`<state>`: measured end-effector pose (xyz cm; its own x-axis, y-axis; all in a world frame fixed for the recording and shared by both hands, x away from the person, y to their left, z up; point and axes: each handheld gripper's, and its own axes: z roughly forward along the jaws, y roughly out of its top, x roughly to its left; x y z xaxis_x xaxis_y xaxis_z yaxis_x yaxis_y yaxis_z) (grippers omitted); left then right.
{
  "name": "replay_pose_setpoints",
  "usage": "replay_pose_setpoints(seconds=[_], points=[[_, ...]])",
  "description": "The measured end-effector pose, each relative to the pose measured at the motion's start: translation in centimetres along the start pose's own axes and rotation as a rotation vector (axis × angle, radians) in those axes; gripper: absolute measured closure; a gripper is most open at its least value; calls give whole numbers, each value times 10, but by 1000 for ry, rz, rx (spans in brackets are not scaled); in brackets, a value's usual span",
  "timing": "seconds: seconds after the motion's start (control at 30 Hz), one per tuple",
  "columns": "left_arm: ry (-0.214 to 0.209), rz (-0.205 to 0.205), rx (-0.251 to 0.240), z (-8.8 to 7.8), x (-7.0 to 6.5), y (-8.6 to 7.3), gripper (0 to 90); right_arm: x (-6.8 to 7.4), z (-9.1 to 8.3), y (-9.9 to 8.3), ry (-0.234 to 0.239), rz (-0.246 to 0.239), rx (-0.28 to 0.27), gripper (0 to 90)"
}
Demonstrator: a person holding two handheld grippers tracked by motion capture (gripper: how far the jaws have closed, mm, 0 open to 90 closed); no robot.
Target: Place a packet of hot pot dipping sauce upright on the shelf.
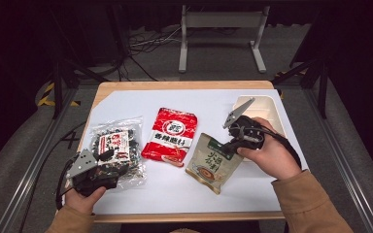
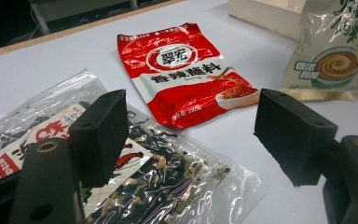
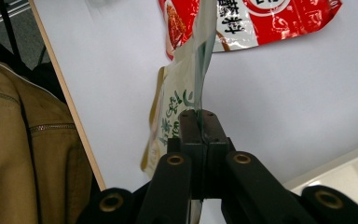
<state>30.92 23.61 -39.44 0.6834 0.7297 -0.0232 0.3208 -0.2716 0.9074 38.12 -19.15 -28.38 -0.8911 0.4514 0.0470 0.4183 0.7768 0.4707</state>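
In the high view we see the right claw (image 1: 229, 145) clamped on the top edge of the beige-green pouch (image 1: 210, 164), which hangs tilted over the white sheet of the desk (image 1: 184, 191), between the red packet (image 1: 169, 134) and the cream tray (image 1: 267, 109). The left claw (image 1: 108, 156) rests over the clear bag of dark dried pieces (image 1: 119, 145) at the left side of the desk. In the left gripper view we see the left claw (image 2: 189, 128) with its jaws wide apart and nothing between them; the clear bag (image 2: 168, 186) lies under it, the red packet (image 2: 186, 72) lies behind it, and the beige-green pouch (image 2: 333, 56) is at the right. In the right gripper view we see the right claw (image 3: 199, 123) pressed together on the thin edge of the pouch (image 3: 177, 107), with the red packet (image 3: 261, 21) further off.
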Motion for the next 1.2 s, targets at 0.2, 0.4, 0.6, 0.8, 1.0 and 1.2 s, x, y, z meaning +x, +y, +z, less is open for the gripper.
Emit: replay_pose_setpoints(seconds=[0.2, 0.4, 0.6, 0.8, 1.0, 1.2], points=[[0, -3, 2, 0, 0, 0, 266, -1, -12, 3, -44, -24, 0, 900], [3, -6, 1, 0, 1, 0, 268, -6, -20, 4, -91, -27, -5, 900], [0, -3, 4, 0, 2, 0, 270, -12, -30, 4, -122, -25, -30, 900], [-2, -8, 8, 0, 2, -1, 271, -14, -39, 9, -147, -39, -47, 900], [-18, -6, 8, 3, 3, 2, 290, -17, -49, 16, -181, -56, -57, 900], [-36, 0, 16, 11, 3, 5, 291, -21, -60, 20, -204, -58, -65, 900]])
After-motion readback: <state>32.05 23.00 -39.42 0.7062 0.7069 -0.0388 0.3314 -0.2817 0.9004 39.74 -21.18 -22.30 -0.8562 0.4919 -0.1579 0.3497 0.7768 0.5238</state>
